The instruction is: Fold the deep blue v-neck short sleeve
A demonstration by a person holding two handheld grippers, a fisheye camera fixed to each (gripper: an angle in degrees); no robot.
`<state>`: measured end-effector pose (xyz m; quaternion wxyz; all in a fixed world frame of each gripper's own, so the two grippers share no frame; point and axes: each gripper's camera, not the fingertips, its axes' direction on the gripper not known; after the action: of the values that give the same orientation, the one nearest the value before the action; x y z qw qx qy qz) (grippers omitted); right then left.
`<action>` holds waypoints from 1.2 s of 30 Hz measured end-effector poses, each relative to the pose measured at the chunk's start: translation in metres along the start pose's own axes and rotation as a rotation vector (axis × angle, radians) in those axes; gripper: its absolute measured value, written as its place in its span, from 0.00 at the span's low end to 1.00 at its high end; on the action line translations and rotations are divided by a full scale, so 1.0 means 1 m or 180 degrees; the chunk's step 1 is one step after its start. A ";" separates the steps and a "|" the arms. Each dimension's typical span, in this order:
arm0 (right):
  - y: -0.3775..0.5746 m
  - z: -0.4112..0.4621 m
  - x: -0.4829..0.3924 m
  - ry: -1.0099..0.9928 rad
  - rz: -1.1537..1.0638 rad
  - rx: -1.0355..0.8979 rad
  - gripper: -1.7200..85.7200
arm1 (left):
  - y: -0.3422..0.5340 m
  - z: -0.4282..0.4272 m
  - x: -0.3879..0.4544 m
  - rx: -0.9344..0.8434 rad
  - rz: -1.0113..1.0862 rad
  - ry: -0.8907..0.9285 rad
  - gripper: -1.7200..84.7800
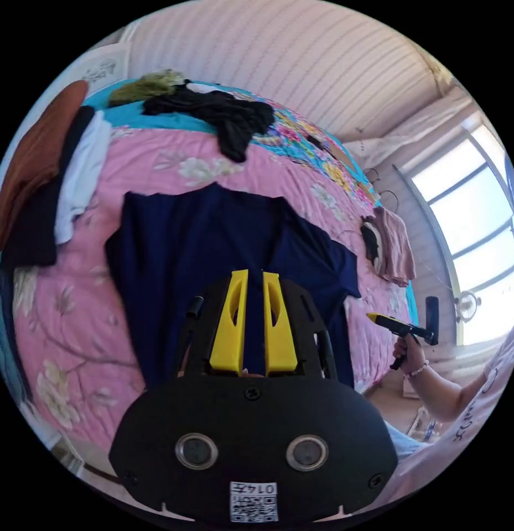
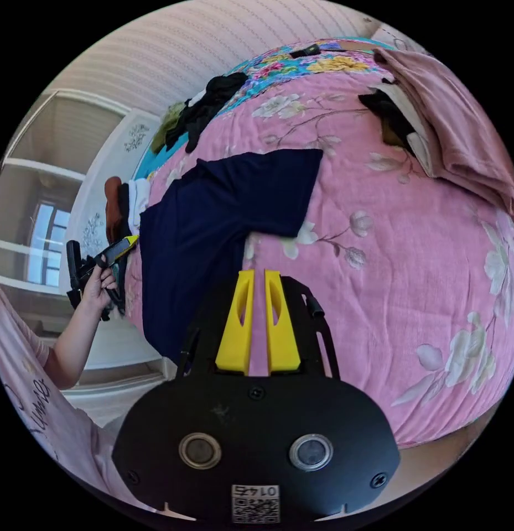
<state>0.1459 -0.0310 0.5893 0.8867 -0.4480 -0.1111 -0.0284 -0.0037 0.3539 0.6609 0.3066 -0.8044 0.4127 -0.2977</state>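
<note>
Shirt (image 1: 212,260) is spread flat on the pink floral quilt (image 1: 157,160), lying across the near edge of the bed, the low part hanging toward the person. Sleeves out to both sides in the left gripper view; right gripper view shows one sleeve (image 2: 279,188) flat on the quilt. No fold visible in it, so I'd call this the start: laid out, nothing folded. Left to do, by my read: sleeves in, sides in, then halve the body.

Left gripper (image 1: 255,276): jaws nearly together, only a thin slit between the yellow tips. It hangs over the shirt's middle. Can't confirm contact with the cloth, and nothing is pinched between the jaws that I can see.

Right gripper (image 2: 257,276): same narrow slit, nothing between the jaws. It sits over the quilt just right of the shirt's edge, not on the fabric. In the left gripper view it shows off to the right, held in the hand (image 1: 409,354) beside the bed, apart from the shirt.

Neither gripper has a hold on the shirt, so both need to open and take an edge or a sleeve before any fold starts.

Other stuff: dark clothes (image 1: 223,113) at the far side, folded stack (image 1: 52,171) on the left, mauve pile (image 2: 456,127) on the right. All apart from the shirt.
</note>
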 end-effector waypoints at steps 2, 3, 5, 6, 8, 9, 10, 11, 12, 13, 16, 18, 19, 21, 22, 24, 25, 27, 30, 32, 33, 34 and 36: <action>-0.017 0.021 -0.044 0.0169 -0.0407 -0.0125 0.03 | 0.042 -0.033 -0.044 0.0150 -0.0416 -0.0323 0.01; -0.022 0.027 -0.057 0.0208 -0.0526 -0.0137 0.03 | 0.050 -0.039 -0.053 0.0184 -0.0490 -0.0339 0.01; -0.048 0.058 -0.110 0.0222 -0.1023 -0.0204 0.03 | 0.078 -0.058 -0.085 0.0249 -0.0709 -0.0413 0.01; -0.055 0.067 -0.124 0.0185 -0.1128 -0.0224 0.03 | 0.083 -0.061 -0.092 0.0270 -0.0775 -0.0438 0.01; -0.085 0.106 -0.184 -0.0106 -0.1540 -0.0383 0.03 | 0.097 -0.072 -0.123 0.0434 -0.1037 -0.0406 0.01; -0.092 0.116 -0.200 -0.0174 -0.1615 -0.0412 0.03 | 0.099 -0.073 -0.131 0.0458 -0.1117 -0.0393 0.01; -0.106 0.136 -0.232 -0.0281 -0.1773 -0.0438 0.03 | 0.101 -0.075 -0.146 0.0510 -0.1200 -0.0373 0.01; -0.119 0.154 -0.264 -0.0331 -0.1928 -0.0460 0.03 | 0.102 -0.076 -0.160 0.0608 -0.1241 -0.0335 0.01; -0.125 0.163 -0.281 -0.0348 -0.2015 -0.0465 0.03 | 0.103 -0.076 -0.166 0.0653 -0.1268 -0.0303 0.01; -0.136 0.181 -0.312 -0.0390 -0.2216 -0.0458 0.04 | 0.102 -0.077 -0.179 0.0723 -0.1306 -0.0244 0.01; -0.168 0.231 -0.380 -0.0250 -0.2521 -0.0677 0.10 | 0.094 -0.076 -0.206 0.0840 -0.1399 -0.0010 0.04; -0.187 0.259 -0.409 -0.0133 -0.2544 -0.0753 0.12 | 0.084 -0.074 -0.219 0.0833 -0.1408 0.0065 0.06; -0.199 0.273 -0.424 -0.0075 -0.2501 -0.0797 0.13 | 0.077 -0.071 -0.227 0.0787 -0.1379 0.0081 0.08; -0.213 0.293 -0.444 0.0034 -0.2469 -0.0814 0.13 | 0.068 -0.068 -0.239 0.0664 -0.1353 0.0138 0.09; -0.221 0.307 -0.455 0.0164 -0.2477 -0.0887 0.13 | 0.065 -0.065 -0.248 0.0628 -0.1357 0.0151 0.09; -0.232 0.329 -0.466 0.0329 -0.2468 -0.1049 0.13 | 0.060 -0.060 -0.259 0.0528 -0.1334 0.0228 0.08; -0.238 0.345 -0.471 0.0473 -0.2457 -0.1163 0.12 | 0.059 -0.057 -0.265 0.0445 -0.1271 0.0320 0.04; -0.246 0.373 -0.476 0.0652 -0.2460 -0.1470 0.08 | 0.062 -0.059 -0.271 0.0393 -0.1219 0.0357 0.02; -0.251 0.397 -0.485 0.0324 -0.2549 -0.1813 0.03 | 0.083 -0.083 -0.274 0.0719 -0.1197 0.0266 0.01; -0.250 0.393 -0.501 -0.0030 -0.2786 -0.1659 0.02 | 0.108 -0.111 -0.274 0.1016 -0.1245 0.0242 0.01; -0.249 0.392 -0.506 -0.0132 -0.2842 -0.1640 0.02 | 0.115 -0.118 -0.274 0.1080 -0.1262 0.0244 0.01; -0.246 0.390 -0.515 -0.0369 -0.2972 -0.1604 0.02 | 0.130 -0.131 -0.272 0.1196 -0.1287 0.0236 0.01; -0.240 0.390 -0.530 -0.0740 -0.3224 -0.1571 0.02 | 0.150 -0.145 -0.269 0.1309 -0.1327 0.0138 0.01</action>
<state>-0.4734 0.1123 0.8842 0.6136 -0.5328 -0.3985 -0.4252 -0.3124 0.4751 0.5810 0.3865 -0.7863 0.1760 -0.4488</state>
